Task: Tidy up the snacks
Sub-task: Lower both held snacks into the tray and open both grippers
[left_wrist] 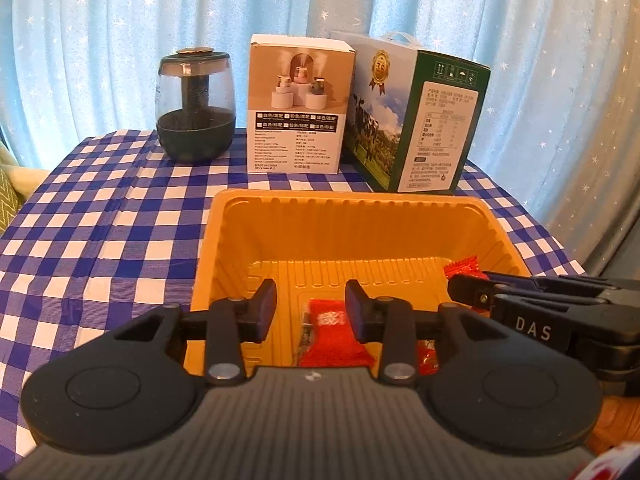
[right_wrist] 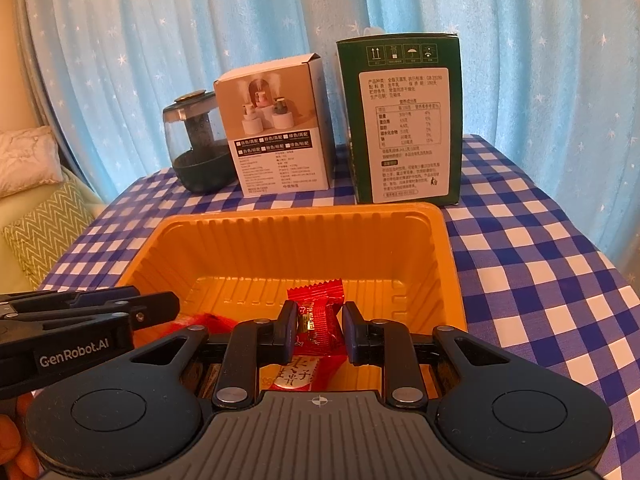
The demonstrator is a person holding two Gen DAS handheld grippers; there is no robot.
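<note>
Working over a checked blue-and-white tablecloth, you hold both tools above the near end of an orange plastic tray set in the middle of the table. At far left stands a dark green humidifier with a clear dome; to its right a white product box, then a green milk carton just behind the tray's far rim, all before a pale blue starred curtain. Your left gripper hangs with its jaws spread wide and nothing between them; below the gap a red snack packet lies on the tray floor near the front wall. To the right, your right gripper has its fingers parted around a red candy in a crimped wrapper; the left pad appears to touch the wrapper, a sliver of gap shows at the right pad, and you cannot tell whether it is truly gripped. The candy sits low inside the tray's near right part, above another red-and-white wrapper on the floor. At far left in the right wrist view, a pillow lies on a chevron cushion.
</note>
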